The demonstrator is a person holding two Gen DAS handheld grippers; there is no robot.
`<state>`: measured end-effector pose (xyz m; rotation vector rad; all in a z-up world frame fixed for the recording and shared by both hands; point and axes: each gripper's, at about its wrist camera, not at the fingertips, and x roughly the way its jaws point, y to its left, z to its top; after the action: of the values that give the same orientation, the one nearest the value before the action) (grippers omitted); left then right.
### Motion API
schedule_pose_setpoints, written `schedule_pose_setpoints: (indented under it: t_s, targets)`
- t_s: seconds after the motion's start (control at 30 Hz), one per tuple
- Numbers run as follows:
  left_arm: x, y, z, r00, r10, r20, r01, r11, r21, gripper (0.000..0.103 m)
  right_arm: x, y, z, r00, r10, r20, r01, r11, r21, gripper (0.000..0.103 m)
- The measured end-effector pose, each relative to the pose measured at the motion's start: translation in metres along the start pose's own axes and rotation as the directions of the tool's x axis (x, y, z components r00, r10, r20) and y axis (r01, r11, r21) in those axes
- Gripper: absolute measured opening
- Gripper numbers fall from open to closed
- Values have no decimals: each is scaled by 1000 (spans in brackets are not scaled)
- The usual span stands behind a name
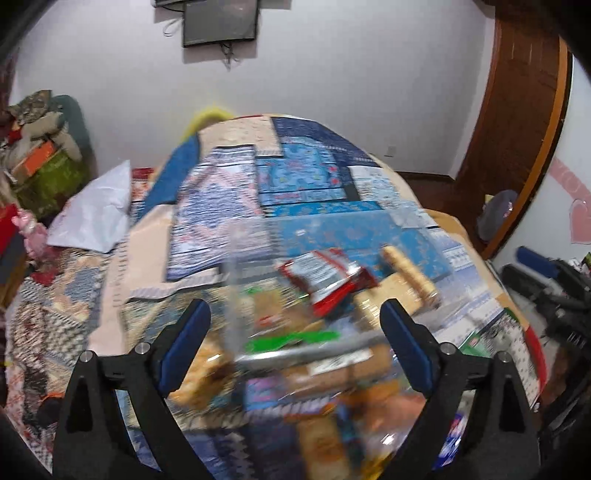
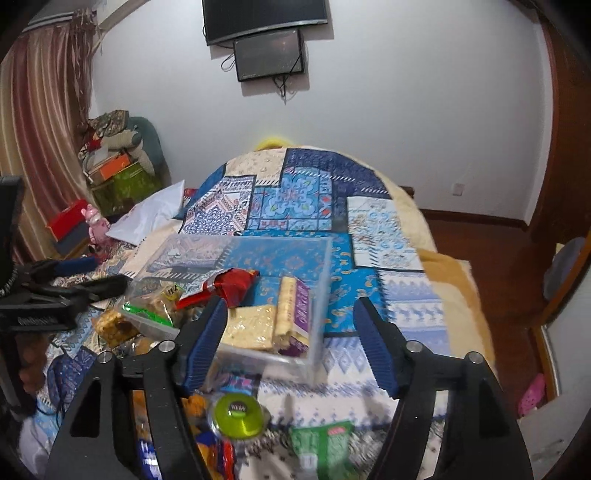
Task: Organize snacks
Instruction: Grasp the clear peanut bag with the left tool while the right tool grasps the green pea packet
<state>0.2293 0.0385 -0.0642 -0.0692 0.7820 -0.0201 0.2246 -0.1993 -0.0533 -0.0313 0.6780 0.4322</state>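
Green-lidded jar (image 2: 236, 410) is sitting nearest; both tongs, left (image 1: 295, 347) and right (image 2: 290, 343), are hanging released, gripping nothing. Snacks are lying in clear bin (image 2: 321, 258) on bed; picking 1 loose packet (image 2: 325, 443) next, I'd grip it mid-body.

- A home bedroom: a bed (image 2: 443, 280) under a blue-and-cream patchwork quilt (image 2: 295, 199) fills the middle.
- Beyond the bed's far end, a dark flat screen (image 2: 264, 18) hangs on the white wall, a smaller one (image 2: 269, 55) just beneath (cables dangle).
- Left of the bed, a striped curtain (image 2: 40, 129) and stacked boxes topped by soft toys (image 2: 114, 155).
- Right of the bed, wooden flooring (image 2: 491, 251).
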Motion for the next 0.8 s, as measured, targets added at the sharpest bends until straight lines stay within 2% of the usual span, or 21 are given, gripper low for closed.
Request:
schedule_pose_setpoints:
  t_s: [0.2, 0.4, 0.6, 0.8]
  targets:
    - [-8, 40, -36, 995, 77, -64, -77, 997, -1, 94, -15, -8, -21, 999, -23, -30, 24, 1000, 19, 72]
    - [12, 68, -69, 988, 81, -133, -85, 996, -27, 94, -11, -15, -53, 993, -43, -113, 48, 998, 42, 72]
    - [48, 85, -76, 983, 87, -160, -92, 995, -25, 94, 8, -25, -85, 974, -54, -221, 72, 995, 72, 72]
    - [82, 90, -79, 981, 81, -175, -81, 997, 7, 92, 30, -36, -101, 956, -44, -290, 81, 990, 116, 79]
